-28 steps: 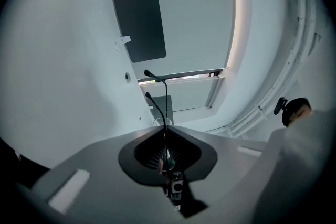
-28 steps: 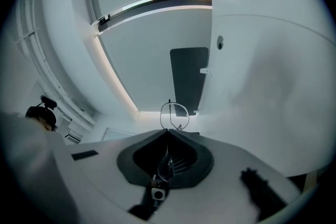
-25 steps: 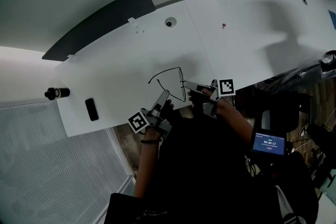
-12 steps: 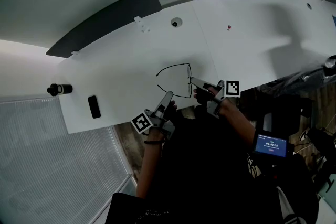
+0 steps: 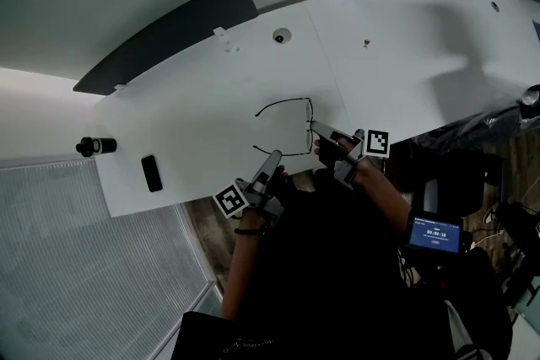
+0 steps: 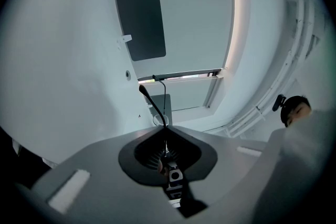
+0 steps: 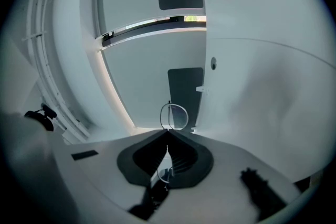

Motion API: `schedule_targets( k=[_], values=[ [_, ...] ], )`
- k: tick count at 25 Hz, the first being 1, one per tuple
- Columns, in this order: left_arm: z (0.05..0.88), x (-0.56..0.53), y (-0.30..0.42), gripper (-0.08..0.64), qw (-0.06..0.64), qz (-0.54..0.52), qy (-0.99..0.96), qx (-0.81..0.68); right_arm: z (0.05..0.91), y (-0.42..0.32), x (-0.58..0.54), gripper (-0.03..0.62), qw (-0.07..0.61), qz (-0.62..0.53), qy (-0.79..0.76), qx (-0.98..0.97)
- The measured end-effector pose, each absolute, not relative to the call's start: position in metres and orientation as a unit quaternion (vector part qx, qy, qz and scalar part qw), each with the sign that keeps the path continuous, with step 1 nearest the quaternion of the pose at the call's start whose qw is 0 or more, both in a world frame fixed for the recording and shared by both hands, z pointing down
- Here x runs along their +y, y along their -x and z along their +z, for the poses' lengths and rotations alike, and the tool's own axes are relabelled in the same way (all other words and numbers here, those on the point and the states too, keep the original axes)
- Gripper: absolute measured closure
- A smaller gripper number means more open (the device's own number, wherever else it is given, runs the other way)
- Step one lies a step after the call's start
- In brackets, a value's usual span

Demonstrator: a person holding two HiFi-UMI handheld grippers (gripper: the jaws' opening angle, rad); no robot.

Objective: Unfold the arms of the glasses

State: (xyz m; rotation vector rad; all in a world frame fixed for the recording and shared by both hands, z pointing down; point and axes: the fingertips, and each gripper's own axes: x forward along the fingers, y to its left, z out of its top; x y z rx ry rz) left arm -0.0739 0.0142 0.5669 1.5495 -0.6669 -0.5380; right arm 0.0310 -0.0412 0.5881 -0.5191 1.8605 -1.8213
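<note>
**Table** point(image 5: 194, 97), white, catalogued from the head view.
- **Far left:** a black cylindrical object point(image 5: 93, 147) and a flat black device point(image 5: 151, 173) were noted, well apart from the work.
- **Left gripper** point(image 5: 272, 156): its jaws were found pinched together on the thin near arm of the glasses point(image 5: 285, 101).
- **Glasses:** they were held near the table's front edge, between the two grippers. Both arms were judged already swung out from the front.
- **Right gripper** point(image 5: 315, 126): its jaws were found clamped on the front frame.
- **Left to do:** little was judged outstanding beyond setting the glasses down.
</note>
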Motion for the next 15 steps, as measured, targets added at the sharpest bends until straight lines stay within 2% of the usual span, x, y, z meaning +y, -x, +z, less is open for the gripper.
schedule_targets(
  k=[2, 7, 15],
  values=[
    [0.566, 0.013, 0.074, 0.537, 0.627, -0.234, -0.685, -0.289, 0.589, -0.032, -0.042, 0.581, 0.242, -0.667, 0.192, 0.678],
    [0.559, 0.011, 0.078, 0.452, 0.609, -0.238, -0.704, -0.278, 0.589, -0.032, -0.041, 0.581, 0.242, -0.669, 0.190, 0.676],
    [0.574, 0.013, 0.111, 0.436, 0.602, -0.235, -0.697, -0.309, 0.583, -0.023, -0.037, 0.583, 0.205, -0.649, 0.180, 0.710]
  ],
)
